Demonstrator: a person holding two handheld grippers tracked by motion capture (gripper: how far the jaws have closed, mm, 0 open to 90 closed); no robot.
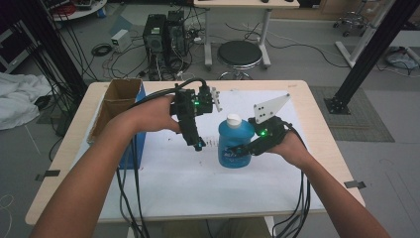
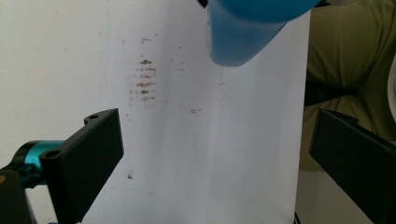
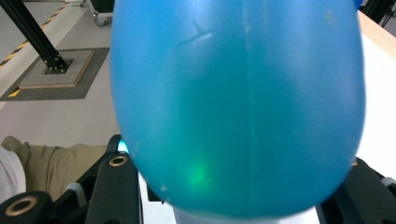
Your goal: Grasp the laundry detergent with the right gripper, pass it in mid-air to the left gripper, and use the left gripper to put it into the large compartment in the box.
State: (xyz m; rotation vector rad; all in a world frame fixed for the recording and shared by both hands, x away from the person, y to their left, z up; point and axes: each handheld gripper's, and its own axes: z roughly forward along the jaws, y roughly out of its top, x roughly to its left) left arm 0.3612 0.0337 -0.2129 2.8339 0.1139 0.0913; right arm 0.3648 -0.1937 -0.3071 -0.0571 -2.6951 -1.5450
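A blue plastic bottle with a white cap stands upright over the white sheet at mid-table. My right gripper comes in from the right and is shut on the bottle's lower body. In the right gripper view the bottle bulges between the two black jaws of the right gripper. My left gripper hangs left of the bottle, pointing down and apart from it. The left gripper is open over bare paper, with the bottle's base at the top edge.
An open cardboard box with a blue side stands at the table's left edge. Brown smudges mark the sheet under the left gripper. Cables trail from both grippers off the near edge. A stool and computer towers stand beyond the table.
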